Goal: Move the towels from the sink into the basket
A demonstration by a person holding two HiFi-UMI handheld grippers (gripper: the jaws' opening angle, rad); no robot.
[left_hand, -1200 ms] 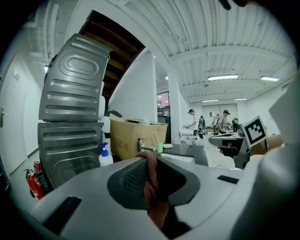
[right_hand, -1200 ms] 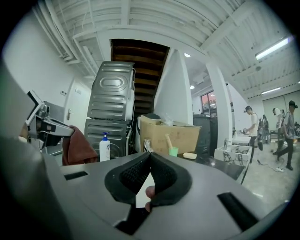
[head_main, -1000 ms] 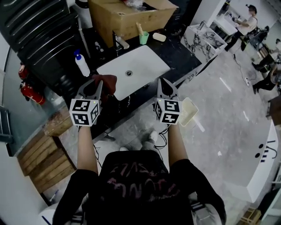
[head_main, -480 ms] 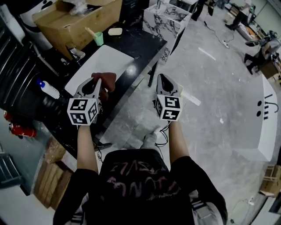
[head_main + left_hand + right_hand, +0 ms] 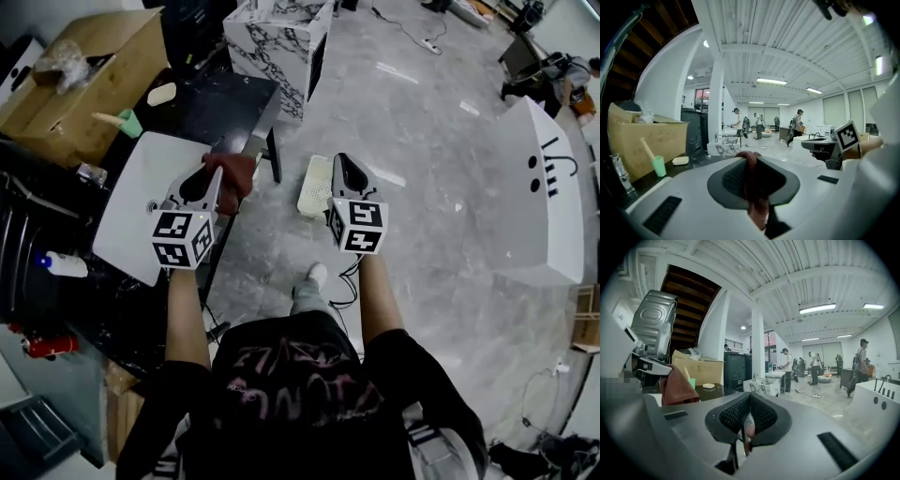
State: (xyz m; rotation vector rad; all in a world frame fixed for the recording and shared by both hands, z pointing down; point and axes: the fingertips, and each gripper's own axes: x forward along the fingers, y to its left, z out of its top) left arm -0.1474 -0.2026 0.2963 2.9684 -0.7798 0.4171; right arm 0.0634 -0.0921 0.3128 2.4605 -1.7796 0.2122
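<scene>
A reddish-brown towel (image 5: 234, 175) hangs from my left gripper (image 5: 214, 170), which is shut on it over the near right corner of the white sink (image 5: 131, 206). In the left gripper view the towel (image 5: 751, 178) fills the gap between the pads. A cream slatted basket (image 5: 314, 186) lies on the grey floor between the two grippers. My right gripper (image 5: 339, 161) hovers just right of the basket, its jaws shut together with nothing held. From the right gripper view (image 5: 748, 397) I see the towel (image 5: 675, 386) dangling under the left gripper (image 5: 651, 333).
The sink sits in a black counter (image 5: 220, 108) with a green cup (image 5: 131, 123) and a soap bar (image 5: 161, 93). A cardboard box (image 5: 80, 70) and a marble-patterned cabinet (image 5: 277, 33) stand beyond. A white unit (image 5: 544, 187) stands at the right. People walk far off.
Both grippers have swung right, away from over the sink toward the open floor. The towel stays in the left gripper. The basket now shows between the two grippers.
</scene>
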